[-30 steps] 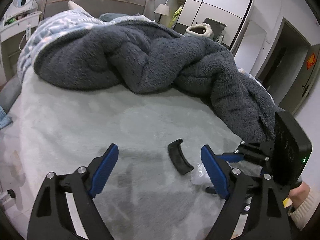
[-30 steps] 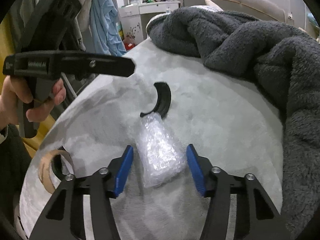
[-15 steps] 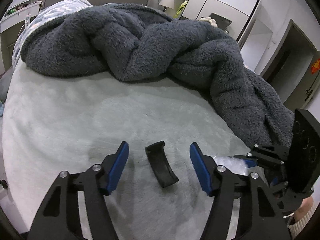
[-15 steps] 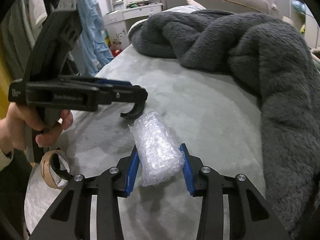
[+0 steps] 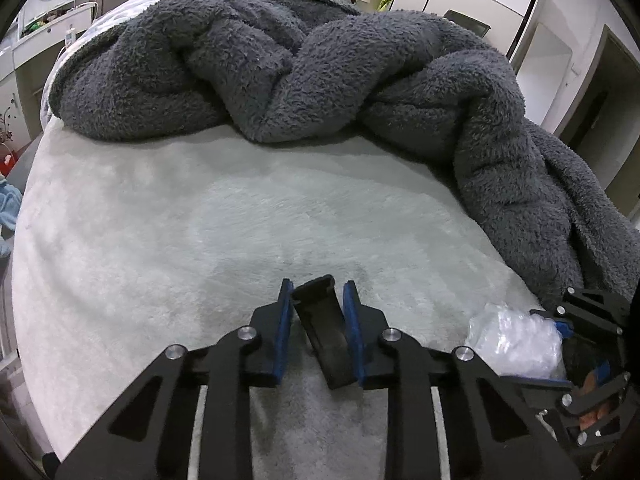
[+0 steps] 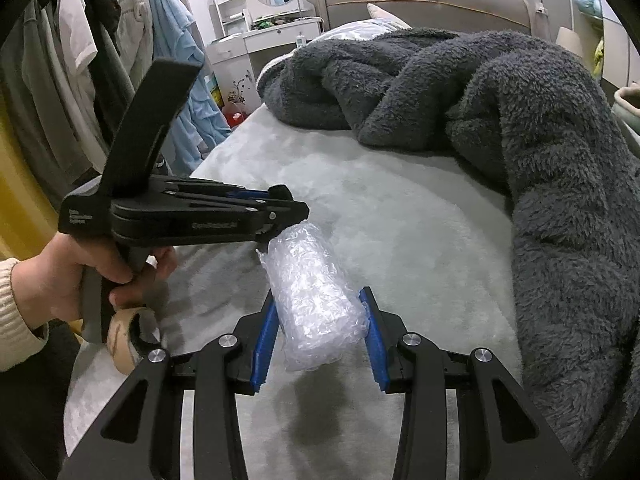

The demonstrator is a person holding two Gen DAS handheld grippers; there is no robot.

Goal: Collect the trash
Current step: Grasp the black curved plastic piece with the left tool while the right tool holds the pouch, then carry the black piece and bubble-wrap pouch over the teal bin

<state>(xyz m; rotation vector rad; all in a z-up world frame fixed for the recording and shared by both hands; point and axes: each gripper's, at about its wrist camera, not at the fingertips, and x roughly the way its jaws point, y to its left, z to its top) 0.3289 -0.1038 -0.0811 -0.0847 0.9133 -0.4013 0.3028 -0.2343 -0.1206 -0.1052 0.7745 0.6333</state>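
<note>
A grey blanket [image 5: 360, 92] is heaped behind on the bed [image 5: 200, 220]. The left gripper [image 5: 316, 312], wide earlier, is closing its jaws around the black curved piece [image 5: 324, 328]; the bubble wrap [image 6: 316, 300] is held in the right gripper [image 6: 320, 336].

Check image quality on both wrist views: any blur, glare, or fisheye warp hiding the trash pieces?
Left wrist: sharp, heavy barrel warp and dark corners; the black curved piece reads clearly between the closing left gripper pads. Right wrist: equally sharp; bubble wrap shows mild specular sparkle in the right gripper, soft shadow beneath it on the bedsheet.
</note>
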